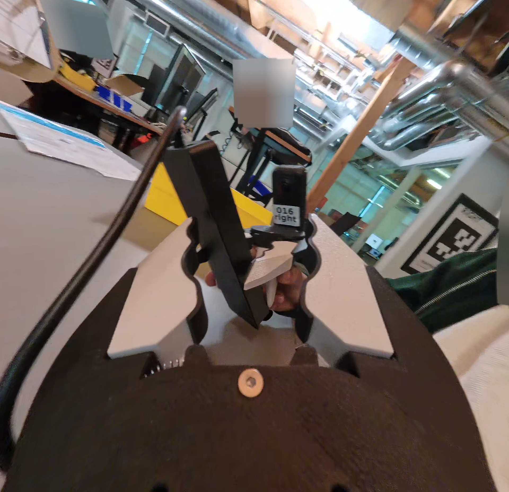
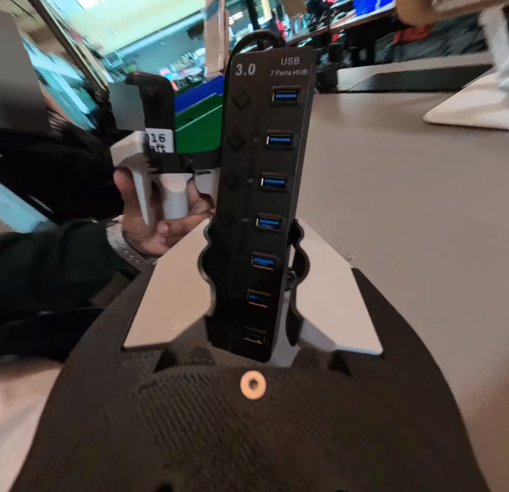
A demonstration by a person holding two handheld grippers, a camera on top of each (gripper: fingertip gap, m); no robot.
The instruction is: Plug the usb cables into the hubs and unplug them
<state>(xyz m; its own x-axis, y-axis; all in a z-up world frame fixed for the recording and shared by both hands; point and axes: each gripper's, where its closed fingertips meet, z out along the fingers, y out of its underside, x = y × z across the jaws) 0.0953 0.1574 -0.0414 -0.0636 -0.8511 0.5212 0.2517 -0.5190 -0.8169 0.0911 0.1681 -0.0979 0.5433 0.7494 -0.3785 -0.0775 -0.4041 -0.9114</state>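
Note:
A long black USB hub (image 2: 256, 192) with several empty blue ports stands upright in my right gripper (image 2: 252, 258), which is shut on the hub's lower part. Its own black cable (image 1: 110, 244) leaves the top end and arcs down to the left. In the left wrist view I see the hub (image 1: 217, 230) edge-on and tilted between the wide-apart fingers of my left gripper (image 1: 250, 247), which is open, with the hub close to its left finger. The right gripper (image 1: 270, 263) shows beyond it, held by a hand. The left gripper (image 2: 170, 170) shows beside the hub's left edge.
A grey table (image 2: 385, 203) lies below. A white sheet of paper (image 1: 68, 145) and a yellow box (image 1: 165, 200) are to the left. A white stand base (image 2: 468, 106) is at the far right. Green and blue bins (image 2: 198, 120) stand behind the hub. A dark green sleeve (image 1: 440, 291) is close by.

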